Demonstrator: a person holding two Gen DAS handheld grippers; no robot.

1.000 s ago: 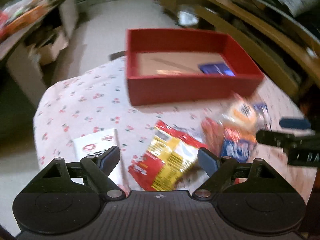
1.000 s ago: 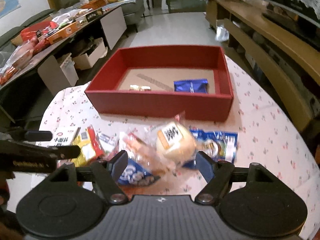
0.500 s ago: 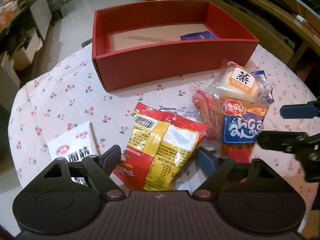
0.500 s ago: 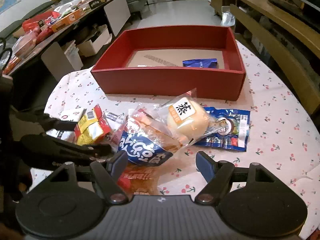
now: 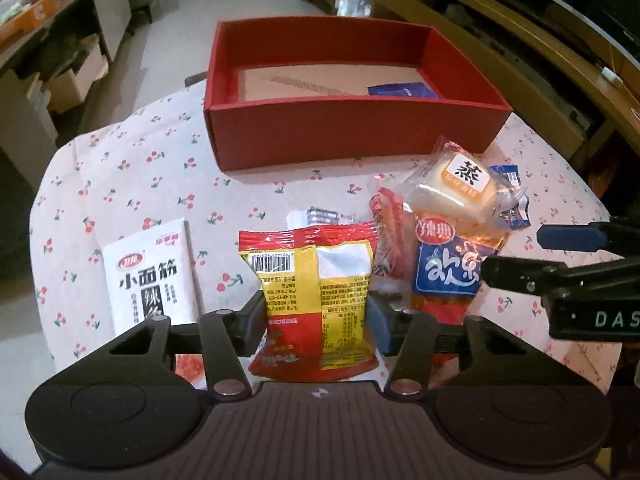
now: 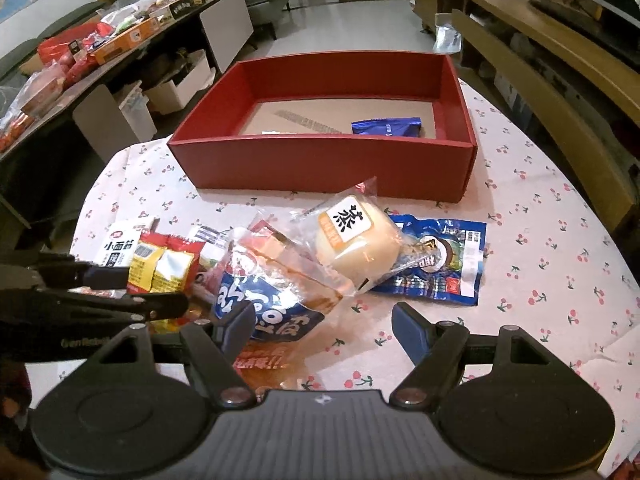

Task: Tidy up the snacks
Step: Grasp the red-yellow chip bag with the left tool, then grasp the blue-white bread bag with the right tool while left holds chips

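Note:
A red and yellow snack packet [image 5: 316, 280] lies on the cherry-print tablecloth, and my left gripper [image 5: 316, 316] is closing on it, both pads touching its sides. From the right wrist view the same packet [image 6: 160, 266] sits between the left gripper's [image 6: 140, 290] fingers. My right gripper [image 6: 324, 328] stands open low over a blue and orange packet [image 6: 260, 308], gripping nothing. A wrapped bun [image 6: 356, 240] rests on the pile, with a blue coconut packet [image 6: 440, 268] beside it. The red box [image 5: 352, 136] behind holds a small blue packet [image 5: 400, 90].
A white packet [image 5: 148, 276] lies left of the left gripper. The tablecloth [image 6: 540, 280] is bare to the right of the pile. A cluttered side table [image 6: 100, 40] stands at the left and a wooden bench [image 6: 560, 60] at the right, beyond the table's edge.
The left gripper's jaws have narrowed from wide apart until they touch the red and yellow packet, and the gripper has come down closer to it. The right gripper stays open.

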